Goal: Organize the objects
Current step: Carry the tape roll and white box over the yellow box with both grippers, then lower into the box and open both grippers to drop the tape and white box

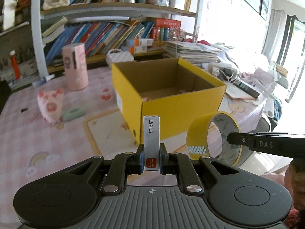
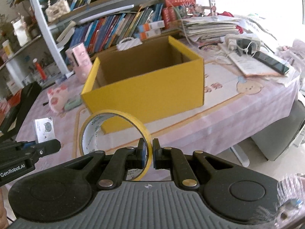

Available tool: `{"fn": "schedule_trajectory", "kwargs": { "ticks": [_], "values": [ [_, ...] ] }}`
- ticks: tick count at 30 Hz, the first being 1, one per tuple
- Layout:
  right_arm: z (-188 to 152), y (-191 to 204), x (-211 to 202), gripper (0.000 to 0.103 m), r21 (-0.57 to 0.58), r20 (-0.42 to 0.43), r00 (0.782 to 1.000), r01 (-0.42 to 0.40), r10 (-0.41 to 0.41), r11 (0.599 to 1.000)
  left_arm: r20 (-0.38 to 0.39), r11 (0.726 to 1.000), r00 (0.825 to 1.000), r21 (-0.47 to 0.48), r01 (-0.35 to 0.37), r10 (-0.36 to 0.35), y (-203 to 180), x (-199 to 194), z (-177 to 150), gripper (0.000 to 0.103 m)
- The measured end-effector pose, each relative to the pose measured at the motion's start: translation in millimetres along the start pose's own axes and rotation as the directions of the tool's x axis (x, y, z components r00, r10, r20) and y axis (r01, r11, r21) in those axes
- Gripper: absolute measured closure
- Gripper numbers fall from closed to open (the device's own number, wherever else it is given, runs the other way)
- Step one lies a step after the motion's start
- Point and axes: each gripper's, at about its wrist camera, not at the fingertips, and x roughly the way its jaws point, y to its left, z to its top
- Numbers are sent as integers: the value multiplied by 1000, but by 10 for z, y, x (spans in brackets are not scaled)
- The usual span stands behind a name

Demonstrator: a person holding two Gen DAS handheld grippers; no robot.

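Left gripper (image 1: 151, 159) clamped on a small silver staple box (image 1: 151, 142), held upright just before the open yellow carton (image 1: 177, 103). Right gripper (image 2: 148, 155) clamped on the rim of a yellow tape roll (image 2: 112, 131), likewise short of the carton's near wall.

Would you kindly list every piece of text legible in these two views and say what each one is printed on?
"订书钉": on the staple box clamped in the left hand-held gripper.
"DAS": on the right hand-held gripper's finger, left wrist view.
"GenRobot.AI": on the left hand-held gripper's body, seen in the right wrist view.
Orange label low on the staple box: too small to read.
Print inside the yellow tape roll: too blurred.
Book spines on the shelf: unreadable.
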Motion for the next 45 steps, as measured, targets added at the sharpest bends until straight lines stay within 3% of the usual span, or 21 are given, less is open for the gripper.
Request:
{"fn": "schedule_trajectory", "kwargs": {
  "ticks": [6,14,23,33,39,45],
  "values": [
    [236,-106,74,96,3,38,999,-17,17,1000,31,999,1000,35,4,-5,-98,139,263,90],
    [770,-267,177,96,-10,164,986,-39,40,999,99,998,995,62,-11,4,-213,410,733,90],
    [1405,-506,757,96,-86,174,984,-22,37,996,59,999,998,39,-36,34,-369,956,977,90],
    [1630,-528,1492,96,-223,7,997,-75,79,972,-44,997,996,-15,-81,80,-383,1438,1007,90],
    [1626,-402,1762,96,-373,-78,993,-112,89,921,-77,993,992,-58,-101,97,-349,1570,1026,90],
    [1612,-324,1956,96,-422,-187,976,-186,115,887,-115,989,988,-96,-112,101,-352,1663,984,90]
  ]
}}
